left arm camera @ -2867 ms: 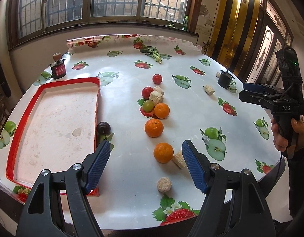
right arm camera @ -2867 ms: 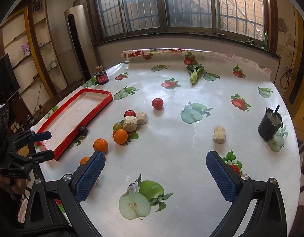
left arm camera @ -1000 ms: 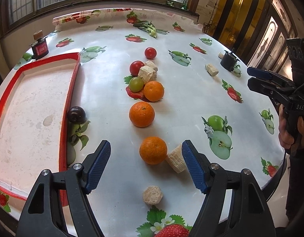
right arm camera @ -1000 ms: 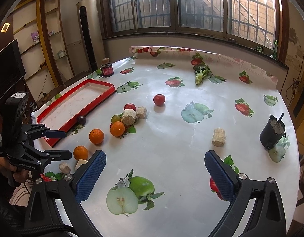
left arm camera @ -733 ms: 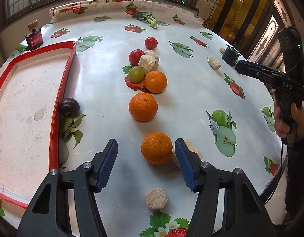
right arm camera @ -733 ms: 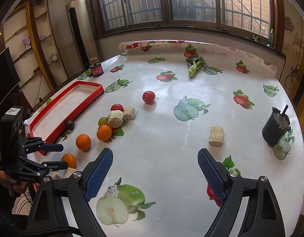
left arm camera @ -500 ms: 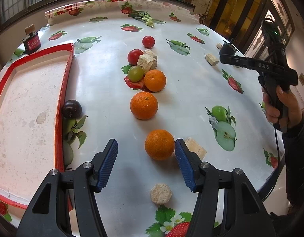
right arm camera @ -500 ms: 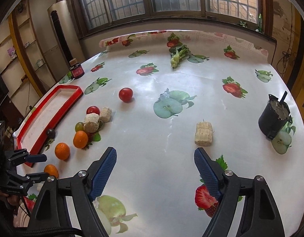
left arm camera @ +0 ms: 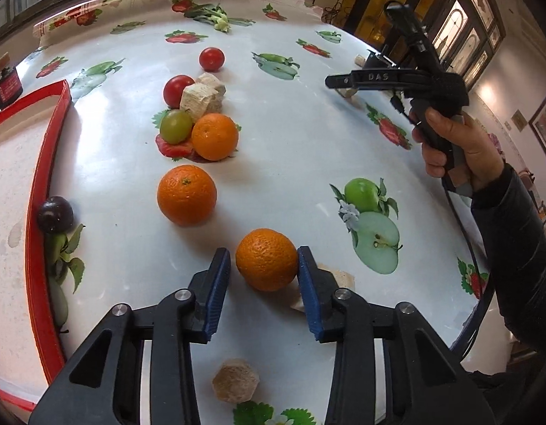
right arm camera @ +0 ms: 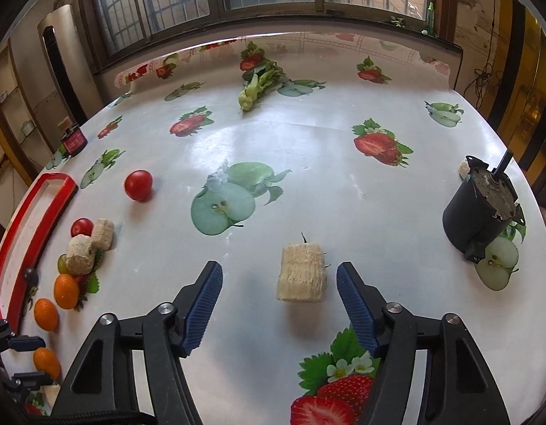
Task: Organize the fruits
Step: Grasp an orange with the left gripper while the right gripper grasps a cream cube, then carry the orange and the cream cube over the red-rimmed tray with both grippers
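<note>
The left tongs (left arm camera: 264, 271), nearly clamped on the nearest orange (left arm camera: 266, 259), should be squeezed gently, then carried toward the red tray (left arm camera: 42, 163) at nine o'clock, while the right tongs (right arm camera: 280, 304) are held apart.

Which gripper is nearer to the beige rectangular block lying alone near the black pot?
Right. The right gripper has its open fingers on either side of the beige rectangular block, not touching it. The left gripper is across the table, around the nearest orange.

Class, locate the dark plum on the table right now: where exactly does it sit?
In the left wrist view, the dark plum sits at the left, against the outer edge of the red tray, left of the middle orange.
</note>
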Demonstrator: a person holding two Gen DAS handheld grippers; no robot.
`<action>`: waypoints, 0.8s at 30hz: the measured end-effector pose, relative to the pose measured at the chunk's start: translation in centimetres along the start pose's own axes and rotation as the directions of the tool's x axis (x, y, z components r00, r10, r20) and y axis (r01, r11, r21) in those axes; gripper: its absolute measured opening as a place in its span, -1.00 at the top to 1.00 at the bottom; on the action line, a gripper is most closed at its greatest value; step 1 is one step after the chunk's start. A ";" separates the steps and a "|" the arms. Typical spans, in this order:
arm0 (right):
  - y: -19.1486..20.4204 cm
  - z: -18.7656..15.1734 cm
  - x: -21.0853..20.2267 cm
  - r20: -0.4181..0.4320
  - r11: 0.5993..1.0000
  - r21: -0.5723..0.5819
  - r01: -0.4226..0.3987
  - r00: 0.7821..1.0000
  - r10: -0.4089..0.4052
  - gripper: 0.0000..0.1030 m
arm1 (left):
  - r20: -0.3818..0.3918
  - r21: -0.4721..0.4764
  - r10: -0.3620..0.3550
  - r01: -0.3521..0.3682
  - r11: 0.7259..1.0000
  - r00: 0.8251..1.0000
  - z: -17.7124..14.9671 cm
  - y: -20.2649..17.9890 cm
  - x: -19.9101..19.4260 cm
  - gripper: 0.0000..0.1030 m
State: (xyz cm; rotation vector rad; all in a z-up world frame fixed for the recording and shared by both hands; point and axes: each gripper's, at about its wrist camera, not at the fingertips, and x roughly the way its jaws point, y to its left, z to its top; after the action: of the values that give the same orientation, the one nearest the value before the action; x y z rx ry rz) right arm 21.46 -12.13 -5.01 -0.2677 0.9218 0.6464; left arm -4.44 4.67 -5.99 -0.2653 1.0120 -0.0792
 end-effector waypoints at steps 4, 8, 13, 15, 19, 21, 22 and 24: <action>-0.2 -0.3 0.8 -0.015 1.000 0.003 -0.003 1.000 0.003 0.23 | 0.001 -0.012 -0.012 0.012 1.000 1.000 0.1 0.1 0.1 0.40; -0.2 -0.7 0.0 -0.010 0.999 0.024 -0.042 0.999 0.042 0.39 | 0.001 0.017 0.022 -0.022 1.000 1.000 0.3 -0.5 0.1 0.41; 0.9 -1.3 -2.4 0.023 0.997 0.025 -0.070 0.997 0.069 0.39 | 0.012 0.009 0.031 -0.031 0.999 0.999 0.4 -0.2 -0.3 0.42; 1.7 -1.5 -3.7 0.042 0.996 0.024 -0.087 0.995 0.086 0.39 | 0.014 -0.004 0.024 -0.024 1.000 1.000 0.4 0.3 -0.5 0.42; 4.1 -2.2 -6.4 0.093 0.990 0.020 -0.140 0.986 0.138 0.39 | 0.016 -0.029 0.033 -0.033 0.999 0.999 0.7 1.2 -1.0 0.42; 5.4 -2.6 -7.8 0.121 0.985 0.015 -0.172 0.978 0.169 0.39 | 0.031 -0.044 0.040 -0.038 0.998 0.999 1.0 1.5 -1.6 0.42; 6.1 -2.8 -8.4 0.131 0.983 0.008 -0.182 0.975 0.179 0.39 | 0.044 -0.042 0.048 -0.047 0.998 0.998 1.2 1.6 -2.0 0.42; 7.4 -3.1 -9.3 0.143 0.981 -0.015 -0.193 0.971 0.193 0.39 | 0.074 -0.032 0.067 -0.065 0.997 0.995 1.4 1.4 -2.9 0.42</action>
State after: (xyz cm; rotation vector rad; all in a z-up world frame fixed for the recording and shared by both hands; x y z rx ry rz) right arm 10.76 -11.58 1.04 -0.1303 0.8150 0.8351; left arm -4.93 6.83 -3.25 -0.2597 0.9475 0.0058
